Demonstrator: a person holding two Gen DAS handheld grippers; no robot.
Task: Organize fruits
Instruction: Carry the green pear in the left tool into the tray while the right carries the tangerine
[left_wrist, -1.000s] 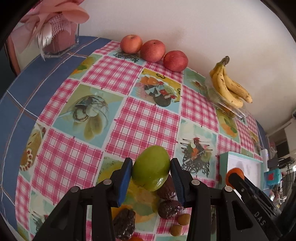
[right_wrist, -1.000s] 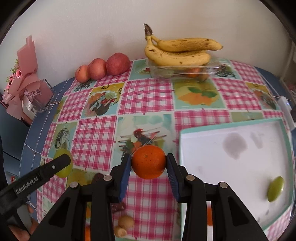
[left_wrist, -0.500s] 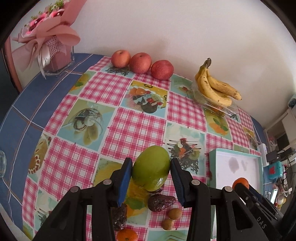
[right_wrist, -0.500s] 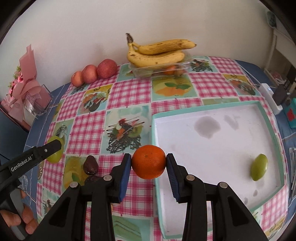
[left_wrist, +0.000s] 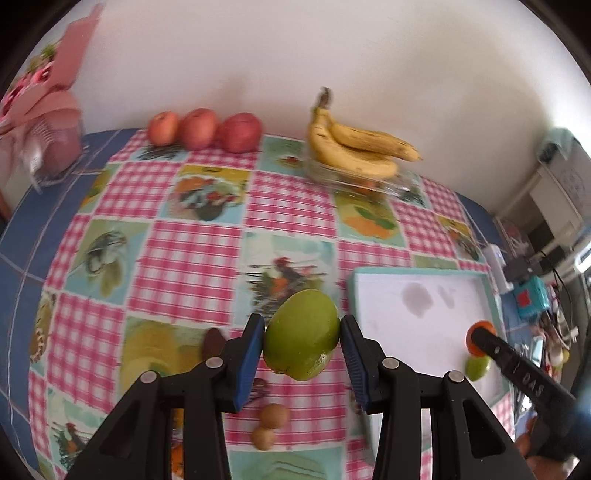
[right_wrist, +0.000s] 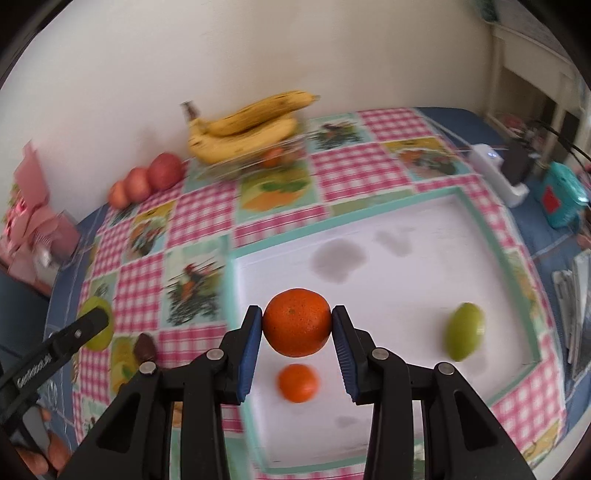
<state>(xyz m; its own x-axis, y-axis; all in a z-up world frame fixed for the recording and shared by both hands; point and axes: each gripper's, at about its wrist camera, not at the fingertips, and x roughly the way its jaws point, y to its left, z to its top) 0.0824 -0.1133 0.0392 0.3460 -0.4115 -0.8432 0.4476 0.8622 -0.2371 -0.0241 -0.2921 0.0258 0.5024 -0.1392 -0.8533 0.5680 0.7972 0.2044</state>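
Note:
My left gripper (left_wrist: 302, 341) is shut on a green mango (left_wrist: 301, 339), held above the chequered tablecloth just left of the white tray (left_wrist: 424, 277) with a teal rim. In the right wrist view my right gripper (right_wrist: 297, 323) is shut on an orange (right_wrist: 297, 321), held over the tray (right_wrist: 491, 236). Inside the tray lie a smaller orange (right_wrist: 298, 382) and a small green fruit (right_wrist: 463, 336). The left gripper with its mango (right_wrist: 96, 328) shows at the far left of that view.
Three red apples (left_wrist: 203, 127) and a banana bunch (left_wrist: 354, 147) on a clear container line the far wall. Dark fruits (left_wrist: 213, 341) and small brown round fruits (left_wrist: 273, 415) lie near the front. A pink bouquet (left_wrist: 44, 107) stands far left; devices and cables (right_wrist: 517, 162) sit right.
Both grippers have carried their fruits to the right: the orange went from over the tablecloth to over the tray, and the mango came close to the tray's left rim. Both grips held.

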